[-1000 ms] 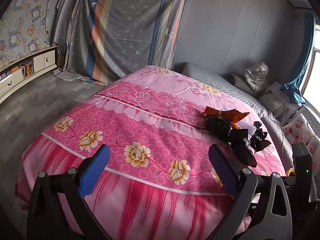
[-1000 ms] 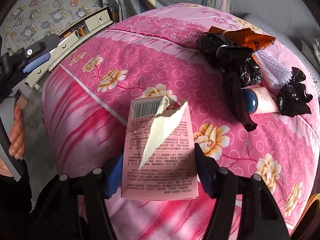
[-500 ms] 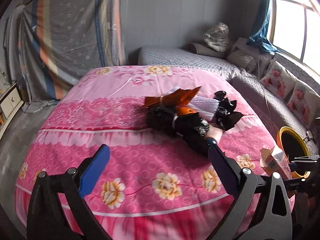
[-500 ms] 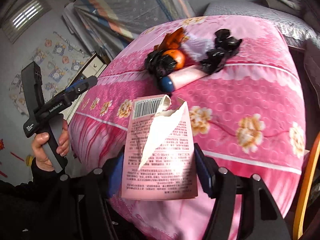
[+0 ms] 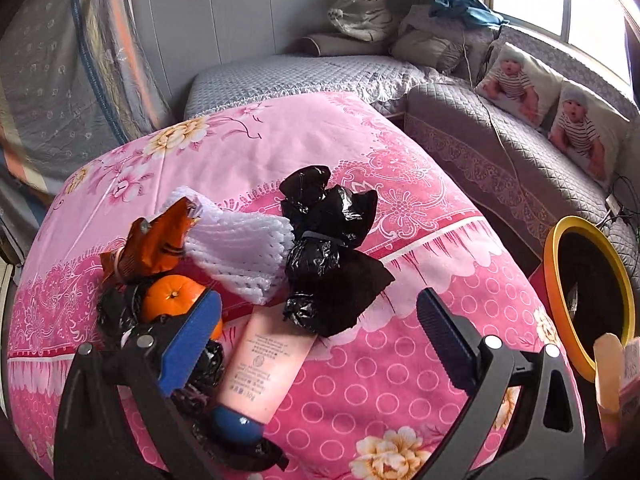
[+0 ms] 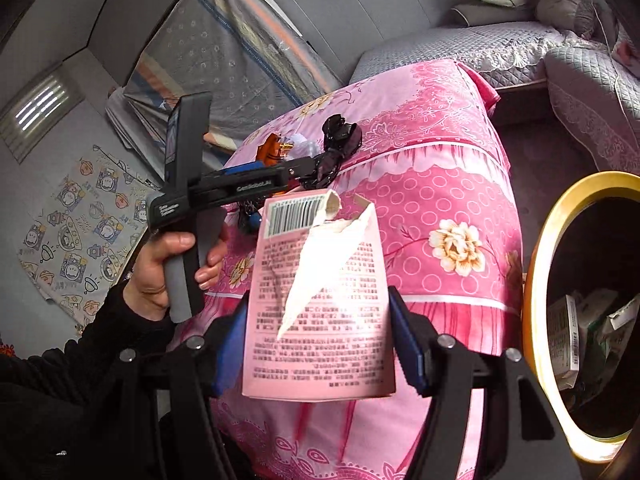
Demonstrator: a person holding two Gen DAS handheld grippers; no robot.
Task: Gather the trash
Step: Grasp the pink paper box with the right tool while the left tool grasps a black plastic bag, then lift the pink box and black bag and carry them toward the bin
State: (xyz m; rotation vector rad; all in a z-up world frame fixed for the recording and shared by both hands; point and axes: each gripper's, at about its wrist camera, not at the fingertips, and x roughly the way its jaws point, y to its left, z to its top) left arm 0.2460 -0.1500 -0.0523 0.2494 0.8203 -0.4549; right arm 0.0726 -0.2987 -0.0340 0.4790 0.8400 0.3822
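Observation:
My right gripper (image 6: 320,344) is shut on a torn pink carton (image 6: 320,304) and holds it in the air left of a yellow-rimmed trash bin (image 6: 536,280). The bin (image 5: 554,276) also shows at the right of the left wrist view. My left gripper (image 5: 316,336) is open above a pile of trash on the pink bed: a pink tube with a blue cap (image 5: 268,364), black plastic bags (image 5: 328,248), white foam netting (image 5: 236,248), an orange wrapper (image 5: 152,248) and an orange (image 5: 172,296). The tube lies between its fingers.
The pink floral bedspread (image 5: 400,380) covers the bed. A grey quilted sofa (image 5: 500,152) with baby-print cushions (image 5: 516,84) stands behind the bin. The bin holds several small boxes (image 6: 568,336). A striped sheet (image 6: 224,60) hangs on the wall.
My left gripper swung right and closed in on the trash pile. My right gripper carried the pink carton to the right, off the bed, up beside the bin.

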